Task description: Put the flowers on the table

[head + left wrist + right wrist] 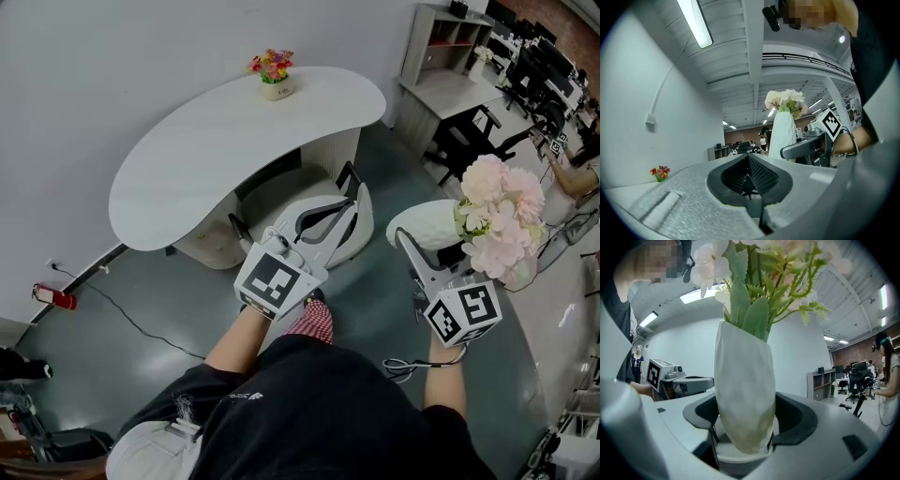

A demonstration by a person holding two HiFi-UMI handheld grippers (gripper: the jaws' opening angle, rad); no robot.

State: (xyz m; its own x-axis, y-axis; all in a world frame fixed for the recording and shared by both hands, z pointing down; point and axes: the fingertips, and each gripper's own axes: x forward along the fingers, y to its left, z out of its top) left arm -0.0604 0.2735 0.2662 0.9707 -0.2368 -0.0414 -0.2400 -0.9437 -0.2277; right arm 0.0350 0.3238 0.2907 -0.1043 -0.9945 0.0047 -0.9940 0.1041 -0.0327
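A: Where are the pale pink flowers (pixel 502 220)?

B: They stand in a white vase (pixel 427 223). It is in the air over the grey floor (pixel 141 309), to the right of the tabletop (pixel 216 141) and well apart from it.

A: What holds it?

B: The right tongs (pixel 417 246). In the right gripper view the tongs (pixel 743 437) are clamped on the lower body of the white vase (pixel 743 390), one jaw on each side. The vase is upright and the flowers (pixel 759 268) spread above it.

A: And the left tongs (pixel 323 220)?

B: They are pointed toward the tabletop, over the floor on its near side. In the left gripper view the tongs (pixel 749 180) are closed. The ribbed pads meet at the tip with nothing between them.

A: What is on the tabletop?

B: One small pot of coloured flowers (pixel 272 75), at the far edge by the wall. The left gripper view shows the pot (pixel 659 172) at far left and the white vase (pixel 783 136) to the right.
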